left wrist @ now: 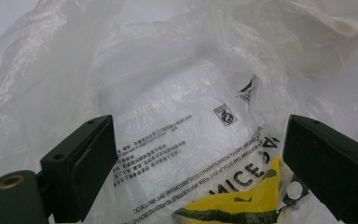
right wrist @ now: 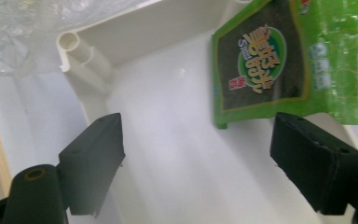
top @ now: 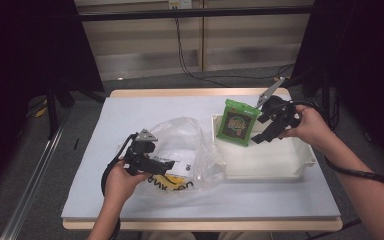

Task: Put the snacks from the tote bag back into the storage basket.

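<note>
The packet [top: 237, 123] is a flat green foil pouch with a dark panel on its face, edged in yellow, and a round green-and-white badge bearing orange and white lettering; its top edge is crimped; it stands tilted in the back left corner of the white tray [top: 280, 172], leaning on the tray's left wall; the tray sits on the right half of the table [top: 130, 107]; the right gripper [top: 263, 131] is just beside the packet, jaws apart and gripping nothing, the packet lying beyond them in the right gripper view [right wrist: 265, 60]; the left gripper [top: 169, 165] lies near the table's front left, jaws wide, with the clear bag [top: 190, 145] between them; the bag is crumpled, printed in black with a yellow patch [left wrist: 233, 205].
</note>
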Demonstrator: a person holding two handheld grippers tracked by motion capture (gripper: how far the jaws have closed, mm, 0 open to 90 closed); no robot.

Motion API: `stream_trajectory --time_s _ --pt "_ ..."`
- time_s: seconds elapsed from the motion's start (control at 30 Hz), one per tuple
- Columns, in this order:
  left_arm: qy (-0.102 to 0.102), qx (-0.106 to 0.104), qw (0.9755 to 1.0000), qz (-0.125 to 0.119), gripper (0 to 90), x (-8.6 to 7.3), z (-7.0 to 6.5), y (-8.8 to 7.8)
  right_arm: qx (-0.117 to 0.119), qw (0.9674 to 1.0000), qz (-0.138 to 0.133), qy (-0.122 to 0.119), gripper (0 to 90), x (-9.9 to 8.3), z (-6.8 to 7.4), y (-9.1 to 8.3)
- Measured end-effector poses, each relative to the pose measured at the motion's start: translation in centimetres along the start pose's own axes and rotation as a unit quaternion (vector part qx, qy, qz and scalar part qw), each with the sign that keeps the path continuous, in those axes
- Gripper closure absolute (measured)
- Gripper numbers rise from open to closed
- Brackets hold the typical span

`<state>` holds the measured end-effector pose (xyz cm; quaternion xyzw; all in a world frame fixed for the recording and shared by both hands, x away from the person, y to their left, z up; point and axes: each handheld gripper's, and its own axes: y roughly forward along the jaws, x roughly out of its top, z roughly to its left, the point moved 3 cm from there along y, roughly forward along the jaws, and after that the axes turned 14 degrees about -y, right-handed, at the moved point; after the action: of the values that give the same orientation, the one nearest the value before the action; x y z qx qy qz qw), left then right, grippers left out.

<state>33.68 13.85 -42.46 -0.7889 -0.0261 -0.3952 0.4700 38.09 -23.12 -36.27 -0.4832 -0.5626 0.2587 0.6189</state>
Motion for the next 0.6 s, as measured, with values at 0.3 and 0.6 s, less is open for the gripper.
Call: stream_trajectory --time_s 0.3,0.6 --pt "0.004 -0.001 1.0000 0.003 9.4 -0.1 0.0 0.2 0.017 0.9998 -0.013 -0.005 14.5 -0.2 1.8 1.2" --pt "0.002 -0.001 1.0000 0.004 9.4 -0.1 0.0 0.3 0.029 0.9994 -0.016 -0.009 12.7 -0.5 3.3 2.6"
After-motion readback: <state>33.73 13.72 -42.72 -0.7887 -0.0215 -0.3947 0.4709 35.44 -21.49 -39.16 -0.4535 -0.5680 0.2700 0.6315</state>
